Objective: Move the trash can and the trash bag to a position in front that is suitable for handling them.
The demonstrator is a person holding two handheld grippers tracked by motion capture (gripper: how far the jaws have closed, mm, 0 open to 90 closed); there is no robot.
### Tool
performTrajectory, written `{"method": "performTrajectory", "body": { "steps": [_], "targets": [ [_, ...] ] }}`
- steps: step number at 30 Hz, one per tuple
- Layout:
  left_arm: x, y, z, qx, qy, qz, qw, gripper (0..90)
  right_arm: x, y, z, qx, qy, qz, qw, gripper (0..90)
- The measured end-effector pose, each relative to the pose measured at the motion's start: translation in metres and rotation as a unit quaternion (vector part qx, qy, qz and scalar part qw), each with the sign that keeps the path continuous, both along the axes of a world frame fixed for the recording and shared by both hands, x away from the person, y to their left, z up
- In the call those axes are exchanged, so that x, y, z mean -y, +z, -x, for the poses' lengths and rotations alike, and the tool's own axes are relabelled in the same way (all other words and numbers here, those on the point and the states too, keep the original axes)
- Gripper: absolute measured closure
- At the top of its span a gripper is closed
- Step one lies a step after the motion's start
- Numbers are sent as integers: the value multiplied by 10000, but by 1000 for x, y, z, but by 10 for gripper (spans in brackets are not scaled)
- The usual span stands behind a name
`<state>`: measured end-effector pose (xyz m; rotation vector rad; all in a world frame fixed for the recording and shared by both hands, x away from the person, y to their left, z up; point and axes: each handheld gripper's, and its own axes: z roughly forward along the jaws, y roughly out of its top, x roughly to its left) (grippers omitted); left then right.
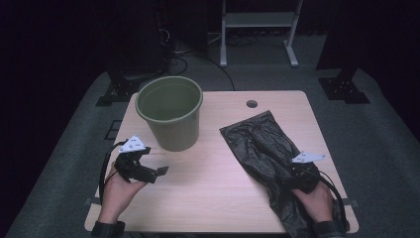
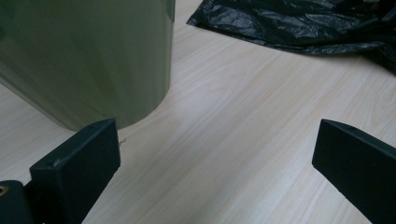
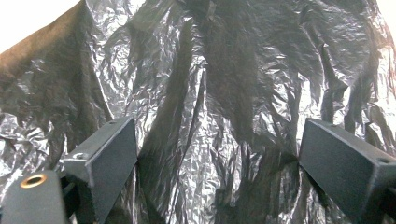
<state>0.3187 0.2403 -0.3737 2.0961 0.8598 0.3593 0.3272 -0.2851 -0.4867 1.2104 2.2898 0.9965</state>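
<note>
A green plastic bucket [image 1: 171,111] stands upright at the table's back left; its wall [image 2: 88,56] rises close before the left gripper. My left gripper [image 1: 159,173] hovers just in front of the bucket, pointing right, jaws wide open with bare wood between them [image 2: 215,154]. A crumpled black rubbish bag [image 1: 267,153] lies flat on the table's right side, also at the far edge [image 2: 299,23] of the left gripper view. My right gripper [image 1: 292,171] rests over the bag's near part. Its jaws stand open above the wrinkled plastic [image 3: 219,102], not pinching it.
The light wooden table [image 1: 208,198] has a round cable hole [image 1: 251,103] near its back edge. A white frame [image 1: 257,29] and dark stands sit on the grey floor beyond. Bare wood lies between bucket and bag.
</note>
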Motion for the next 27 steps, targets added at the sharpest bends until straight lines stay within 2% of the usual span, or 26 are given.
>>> {"method": "performTrajectory", "body": {
  "steps": [2,5,11,12,15,27],
  "targets": [
    [-1,4,-1,-27,26,37,10000,0,0,0,0,0,-2,0,10000,106],
    [-2,13,-2,-20,78,-15,10000,0,0,0,0,2,-2,1,10000,106],
    [-5,28,-3,96,79,39,9999,0,0,0,0,0,-4,1,10000,106],
    [-5,37,-5,166,105,12,9998,0,0,0,0,1,-7,0,10000,106],
    [-4,47,-7,233,113,7,9997,0,0,0,0,4,-8,2,10000,106],
    [0,82,-15,361,113,-10,9993,0,0,0,0,0,-19,-4,10000,106]
  ]
}}
